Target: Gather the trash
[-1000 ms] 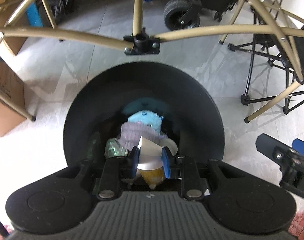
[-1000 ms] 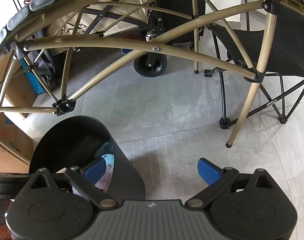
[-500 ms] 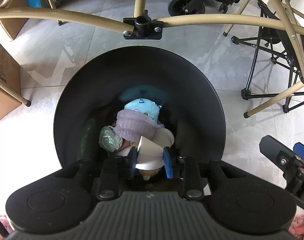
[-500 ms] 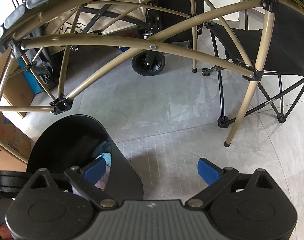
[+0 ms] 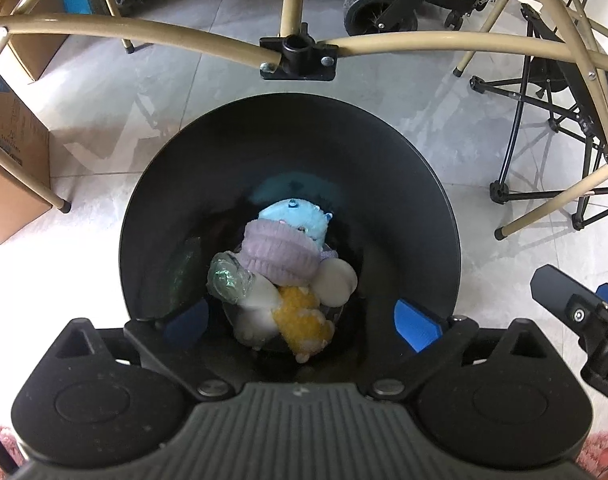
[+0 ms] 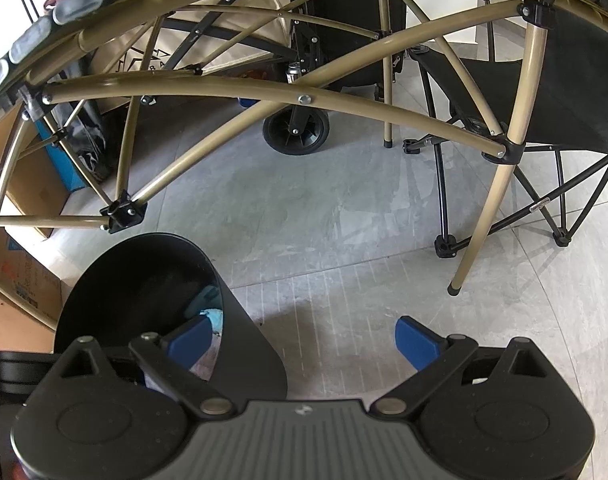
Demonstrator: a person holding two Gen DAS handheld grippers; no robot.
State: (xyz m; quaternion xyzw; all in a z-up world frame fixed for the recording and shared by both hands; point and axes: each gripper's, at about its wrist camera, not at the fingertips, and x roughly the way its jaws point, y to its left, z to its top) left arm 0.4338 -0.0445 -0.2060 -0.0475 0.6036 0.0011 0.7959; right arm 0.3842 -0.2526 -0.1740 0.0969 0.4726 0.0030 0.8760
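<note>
**Left gripper lets go over the bin**

The left gripper has just been opening: its blue fingers, a second ago pinched on a white paper cup and a yellow plush piece, now stand wide apart with nothing between them. The white paper cup and the yellow plush piece now lie inside the black trash bin, on top of the pile there.

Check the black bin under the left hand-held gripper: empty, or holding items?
Holding items. The black bin has a pile at its bottom: a blue plush, a purple knit piece, a yellow plush and crumpled plastic.
</note>
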